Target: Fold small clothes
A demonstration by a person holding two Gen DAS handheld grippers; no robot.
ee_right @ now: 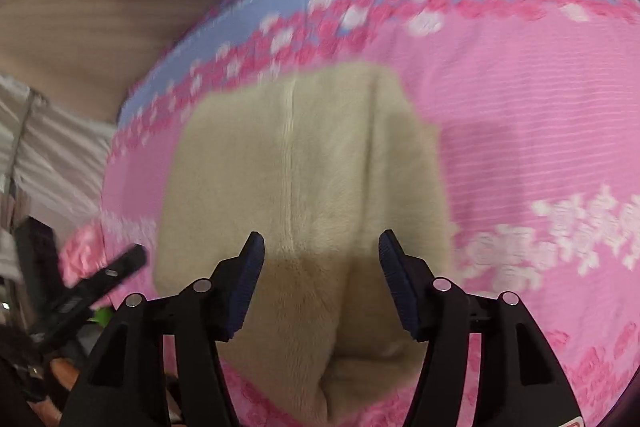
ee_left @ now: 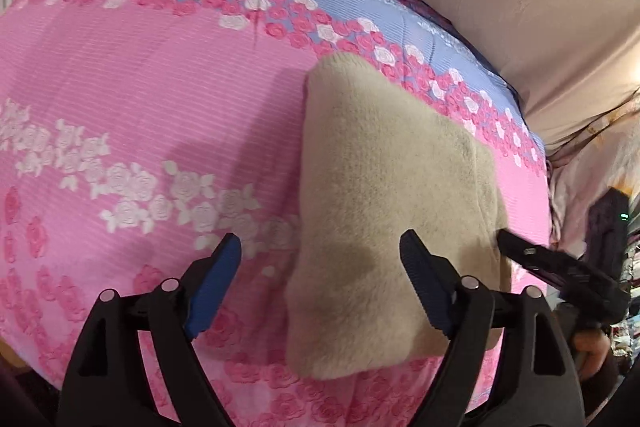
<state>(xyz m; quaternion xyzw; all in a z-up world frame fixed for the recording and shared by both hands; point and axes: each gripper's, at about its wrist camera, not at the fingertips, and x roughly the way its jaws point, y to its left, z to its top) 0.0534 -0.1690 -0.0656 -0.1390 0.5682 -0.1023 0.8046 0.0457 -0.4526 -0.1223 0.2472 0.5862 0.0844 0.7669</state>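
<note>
Lying folded on the pink rose-patterned bedsheet point(ee_left: 140, 99), the fluffy beige fleece garment point(ee_left: 384, 195) looks nearly done. Left gripper point(ee_left: 320, 267) and right gripper point(ee_right: 322, 263) hover with jaws apart, empty; next probably a final fold or tidy.

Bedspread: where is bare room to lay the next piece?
Free: the pink bedspread left of the beige fleece garment, between the two rose bands. Crowded: the garment's right, where the right hand-held gripper sits by the bed's edge.

A plain beige fleecy garment point(ee_left: 384, 195) is lying on a pink bedsheet point(ee_left: 140, 99) showing white and deep-pink roses, a lilac-blue band edging its far side. Gripper pads point(ee_left: 214, 287) are looking blue, arms black; the blurred right view is seemingly agreeing.
</note>
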